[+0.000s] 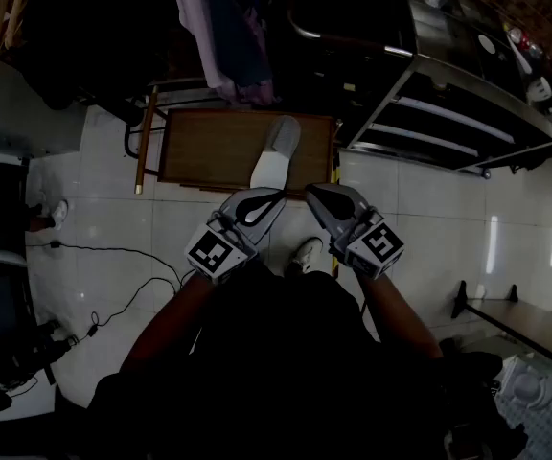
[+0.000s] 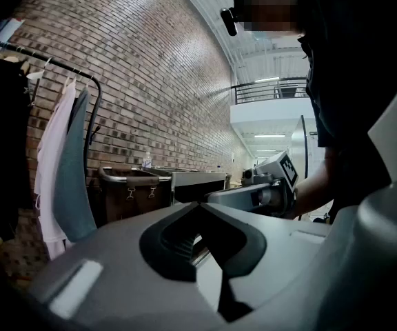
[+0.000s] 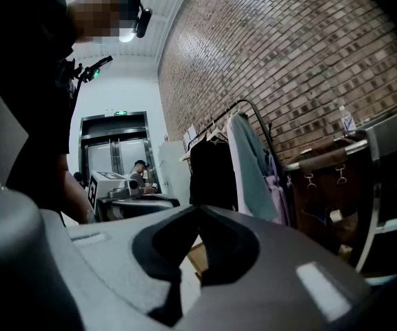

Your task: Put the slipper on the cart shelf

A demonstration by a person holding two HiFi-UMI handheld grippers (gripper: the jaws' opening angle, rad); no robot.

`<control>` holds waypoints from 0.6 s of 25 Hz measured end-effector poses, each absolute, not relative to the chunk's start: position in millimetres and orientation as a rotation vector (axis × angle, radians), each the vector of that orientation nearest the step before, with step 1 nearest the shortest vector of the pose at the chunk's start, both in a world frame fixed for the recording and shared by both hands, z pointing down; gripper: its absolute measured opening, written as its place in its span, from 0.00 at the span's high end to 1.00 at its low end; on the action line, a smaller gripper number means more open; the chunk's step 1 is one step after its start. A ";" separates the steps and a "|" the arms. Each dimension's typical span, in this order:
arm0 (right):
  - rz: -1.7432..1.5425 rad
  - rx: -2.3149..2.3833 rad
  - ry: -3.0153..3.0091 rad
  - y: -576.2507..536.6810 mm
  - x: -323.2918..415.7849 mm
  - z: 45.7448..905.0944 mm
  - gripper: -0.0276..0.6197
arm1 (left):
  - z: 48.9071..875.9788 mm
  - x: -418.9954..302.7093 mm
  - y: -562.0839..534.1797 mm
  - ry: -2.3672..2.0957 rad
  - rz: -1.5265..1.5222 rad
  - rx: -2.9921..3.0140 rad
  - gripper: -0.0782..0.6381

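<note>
Slipper (image 1: 276, 151), pale grey-white, lies ungrasped on a low brown wooden table (image 1: 199, 151). Grey left gripper (image 1: 274, 196) and right gripper (image 1: 312, 195) hover closed, empty; next, one likely must open and reach down.

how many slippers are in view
1 for sure: the slipper lies on the brown board. A pale shoe-like shape on the floor nearer the person may be another, or a foot.

Ahead of me, a low brown wooden rectangular table (image 1: 209, 151) stands on the white glossy tiled floor (image 1: 429, 209). A thin black cable (image 1: 113, 252) runs loose over the tiles at my left. A black metal clothes rail (image 2: 54, 62) stands against the red-brown brick wall (image 2: 150, 67). A grey-green garment (image 2: 71, 178) and a white garment (image 2: 47, 164) hang from it, side by side. Grey metal lift doors (image 3: 119, 154) close off the far end.
</note>
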State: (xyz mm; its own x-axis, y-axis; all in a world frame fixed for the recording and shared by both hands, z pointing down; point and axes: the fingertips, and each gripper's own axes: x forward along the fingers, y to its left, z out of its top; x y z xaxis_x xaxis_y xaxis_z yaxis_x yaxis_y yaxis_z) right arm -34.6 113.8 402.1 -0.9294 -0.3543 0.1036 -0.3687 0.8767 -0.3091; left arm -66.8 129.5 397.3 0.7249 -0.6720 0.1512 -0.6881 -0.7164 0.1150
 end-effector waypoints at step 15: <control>0.926 0.667 -2.731 76.0 -72.2 516.6 0.85 | 429.3 -115.9 84.4 -1.040 0.175 2.803 0.89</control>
State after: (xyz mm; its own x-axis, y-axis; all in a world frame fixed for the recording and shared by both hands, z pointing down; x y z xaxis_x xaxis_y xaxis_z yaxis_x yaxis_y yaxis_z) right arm -72.2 76.0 516.6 -0.8829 -0.3558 0.3063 -0.4688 0.7050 -0.5321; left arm -115.9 84.4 429.3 0.7534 -0.6379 0.1597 -0.6550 -0.7495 0.0965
